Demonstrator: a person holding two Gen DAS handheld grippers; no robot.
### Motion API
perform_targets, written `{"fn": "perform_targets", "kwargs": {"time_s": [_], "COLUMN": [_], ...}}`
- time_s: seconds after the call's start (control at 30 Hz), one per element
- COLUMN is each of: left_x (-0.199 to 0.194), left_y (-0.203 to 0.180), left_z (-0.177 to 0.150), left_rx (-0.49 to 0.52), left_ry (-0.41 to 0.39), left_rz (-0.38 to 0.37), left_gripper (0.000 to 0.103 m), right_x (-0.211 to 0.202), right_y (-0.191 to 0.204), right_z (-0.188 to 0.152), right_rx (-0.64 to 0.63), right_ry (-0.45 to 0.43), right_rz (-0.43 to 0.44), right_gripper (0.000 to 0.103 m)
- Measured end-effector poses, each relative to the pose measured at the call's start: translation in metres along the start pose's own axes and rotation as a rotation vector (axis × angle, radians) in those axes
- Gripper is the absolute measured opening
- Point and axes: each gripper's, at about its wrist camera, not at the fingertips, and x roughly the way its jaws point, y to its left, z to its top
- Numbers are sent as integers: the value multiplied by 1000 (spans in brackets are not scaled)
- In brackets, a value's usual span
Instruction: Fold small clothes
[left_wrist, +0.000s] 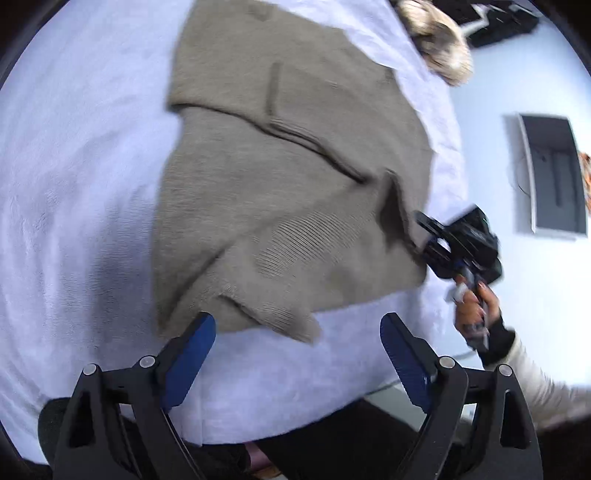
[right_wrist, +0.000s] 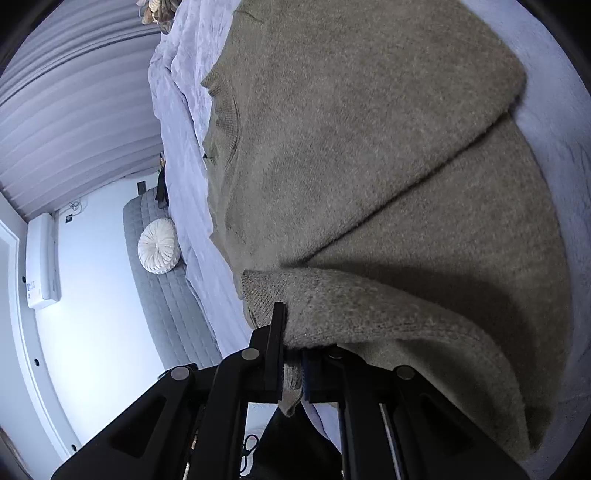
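fuzzy white blanket (left_wrist: 92, 184) carries a ribbed olive sweater (left_wrist: 288, 177); right gripper (right_wrist: 293, 365) pinches its hem, left gripper (left_wrist: 297, 354) gapes empty.

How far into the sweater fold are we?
Done: one flap of the olive sweater already lies folded over the body on the white blanket. In hand: the right tongs are clamped on the sweater's hem, lifting it; the left tongs are open and empty. Left: lay that hem over and finish the fold.
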Motion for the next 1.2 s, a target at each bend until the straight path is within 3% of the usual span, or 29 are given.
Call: {"fn": "perform_targets", "kwargs": {"time_s": [0.07, 0.13, 0.27, 0.37, 0.43, 0.67, 0.93, 1.07, 1.2], "left_x": [10, 7, -23, -30, -32, -57, -68, -104, -118], "left_y": [-12, -7, 8, 8, 8, 28, 9, -14, -45], "left_z": [10, 14, 10, 9, 5, 9, 25, 49, 70], "left_rx": [-6, -39, -66, -72, -68, -151, -104, -9, 111], "left_ry": [-6, -40, -120, -139, -138, -185, -191, -248, -308], "left_rz": [69, 106, 73, -42, -73, -37, -24, 39, 223], "left_gripper": [100, 100, 101, 102, 102, 102, 102, 102, 102], "right_x": [2, 1, 2, -2, -4, 2, 1, 10, 16], "right_y": [2, 5, 17, 25, 26, 22, 30, 53, 70], "right_z": [-2, -1, 5, 6, 5, 2, -3, -14, -30], "right_rx": [-11, -22, -41, -78, -85, -79, -118, -223, -322], "right_ry": [10, 11, 6, 18, 24, 32, 31, 73, 92], "right_rz": [-9, -17, -47, -74, -83, -72, -91, -88, -140], "right_gripper": [10, 10, 11, 11, 11, 11, 11, 15, 23]}}
